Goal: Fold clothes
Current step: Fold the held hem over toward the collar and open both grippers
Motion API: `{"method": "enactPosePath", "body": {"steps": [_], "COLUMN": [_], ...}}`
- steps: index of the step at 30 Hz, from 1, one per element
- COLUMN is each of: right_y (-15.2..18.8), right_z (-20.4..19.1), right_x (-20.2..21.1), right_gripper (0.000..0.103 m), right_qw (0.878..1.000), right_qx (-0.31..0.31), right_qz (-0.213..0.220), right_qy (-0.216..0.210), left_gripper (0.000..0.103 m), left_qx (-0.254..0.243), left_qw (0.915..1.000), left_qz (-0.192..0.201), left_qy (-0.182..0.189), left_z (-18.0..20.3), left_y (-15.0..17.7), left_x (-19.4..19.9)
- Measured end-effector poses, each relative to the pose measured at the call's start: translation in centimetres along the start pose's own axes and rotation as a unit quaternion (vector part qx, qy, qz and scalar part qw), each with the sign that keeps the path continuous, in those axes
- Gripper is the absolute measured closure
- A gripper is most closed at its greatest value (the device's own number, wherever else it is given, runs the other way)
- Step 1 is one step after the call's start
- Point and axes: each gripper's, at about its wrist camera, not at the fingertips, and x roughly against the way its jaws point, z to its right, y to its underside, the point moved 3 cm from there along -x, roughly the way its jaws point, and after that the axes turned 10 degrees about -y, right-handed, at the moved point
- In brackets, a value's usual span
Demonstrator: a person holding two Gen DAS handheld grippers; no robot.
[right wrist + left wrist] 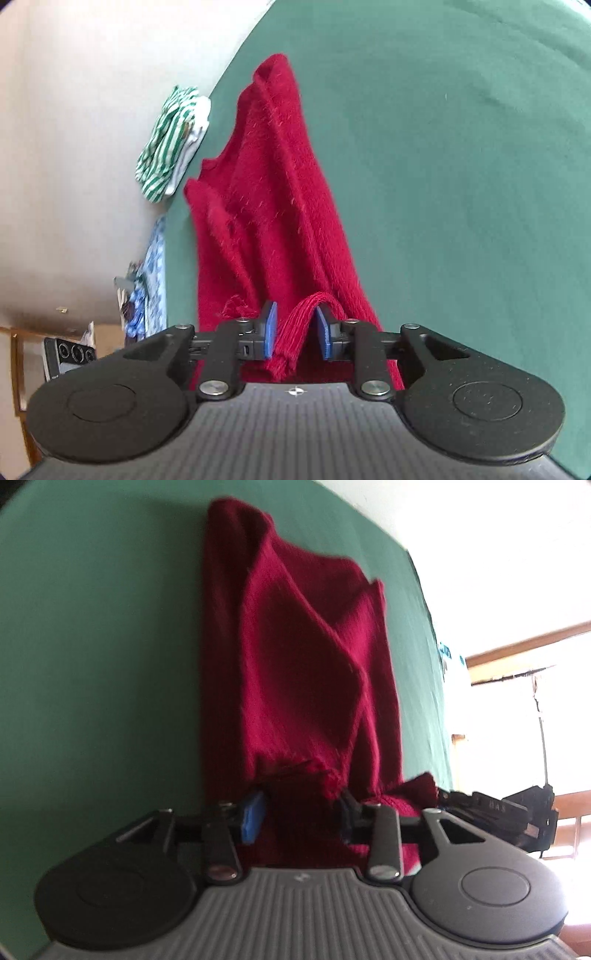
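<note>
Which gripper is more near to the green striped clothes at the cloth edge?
Right. The right gripper faces the green striped clothes, lying far left beyond the red sweater. The left gripper view shows none.

Green cloth surface: plain, faintly creased, fills most of both views. Its edge shows as a curved line in both wrist views.

Pale wall: beyond that edge, unmarked.

Wooden frame: brown rail in the left wrist view, against strong, washed-out daylight. A thin dark cable hangs beside it.

Wooden furniture edge: light brown, at the lower left of the right wrist view.

Dark device with round dials: stands next to that wooden edge; details too small to read.

Cardboard-coloured box: just beside the device, partly hidden.
</note>
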Motion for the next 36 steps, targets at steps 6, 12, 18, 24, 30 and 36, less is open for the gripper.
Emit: {"method": "enactPosePath", "body": {"steps": [6,12,18,24,30,36], "right_y": [0.4,5.6,5.7,4.5,4.3,3.7], "right_z": [-4.6,-6.0,-5.3,-5.8,-4.8,-5.5], "right_x": [4.4,2.8,-0.3,-1.9,-3.1,-1.2], "right_gripper": [0.065,0.059,0.060,0.093,0.089,0.083], "right_qw": [0.987,0.934,0.915,0.887,0.883,0.884], "right_qx": [0.148,0.326,0.375,0.424,0.437,0.439], "right_qz": [0.055,-0.014,-0.020,-0.027,-0.026,-0.002], "right_qy": [0.029,0.142,0.146,0.180,0.168,0.159], "left_gripper": [0.038,0.033,0.058,0.065,0.064,0.066], "left_qx": [-0.073,-0.072,-0.050,-0.049,-0.024,-0.063], "left_qw": [0.9924,0.9942,0.9916,0.9753,0.9687,0.9481], "left_qz": [0.096,0.079,0.070,0.088,0.110,0.167], "left_qy": [-0.023,-0.006,-0.097,-0.197,-0.221,-0.263], "left_z": [-0.7,0.3,1.1,2.2,2.7,5.0], "left_y": [0.9,6.5,9.5,11.9,13.6,13.1], "left_x": [4.3,3.0,0.5,0.0,-0.4,3.0]}}
